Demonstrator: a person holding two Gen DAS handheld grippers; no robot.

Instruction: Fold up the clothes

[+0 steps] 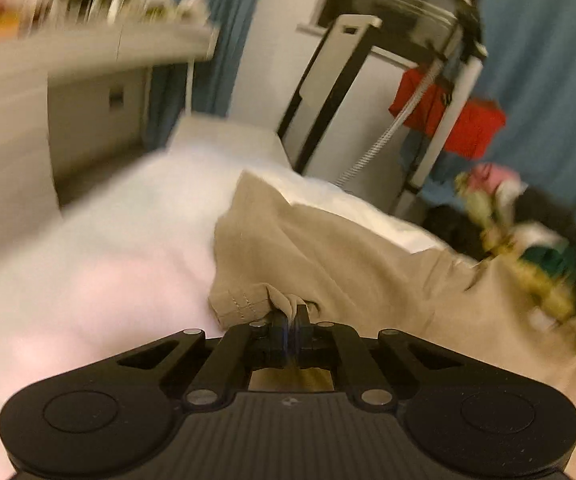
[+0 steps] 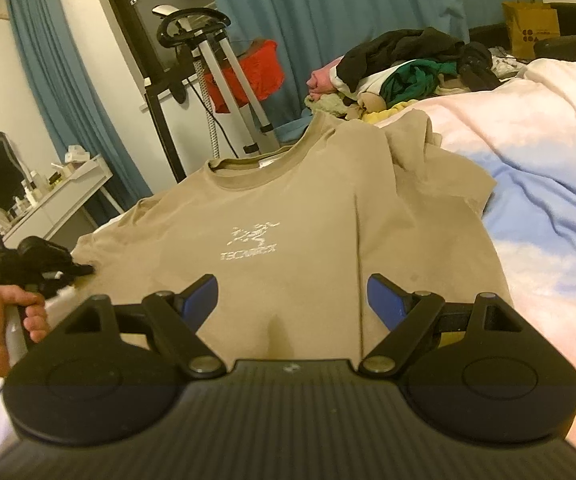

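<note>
- Left gripper (image 1: 291, 318): jaws closed, pinching a bunched bit of sleeve hem on the tan T-shirt (image 1: 328, 248). Left view is motion-blurred.
- From the right wrist view, that same left gripper (image 2: 84, 269) sits at the shirt's sleeve edge, with the person's left hand (image 2: 4, 320) on its handle.
- Right gripper (image 2: 292, 300): jaws spread wide, nothing between them, blue pads (image 2: 386, 300) hovering over the lower front of the tan T-shirt (image 2: 308, 220).
- Shirt lies front-up on the bed sheet (image 2: 548, 200), white chest logo (image 2: 253, 242) visible, collar pointing away from the right gripper. Far sleeve is rumpled and folded over.
- Pile of mixed clothes (image 2: 404, 68) sits beyond the collar, near the far bed edge.
- Behind the pile: blue curtain (image 2: 328, 12); a brown paper bag (image 2: 530, 26) to its right.
- Garment steamer stand (image 2: 224, 80) with a red item (image 2: 260, 72) hanging on it stands off the bed.
</note>
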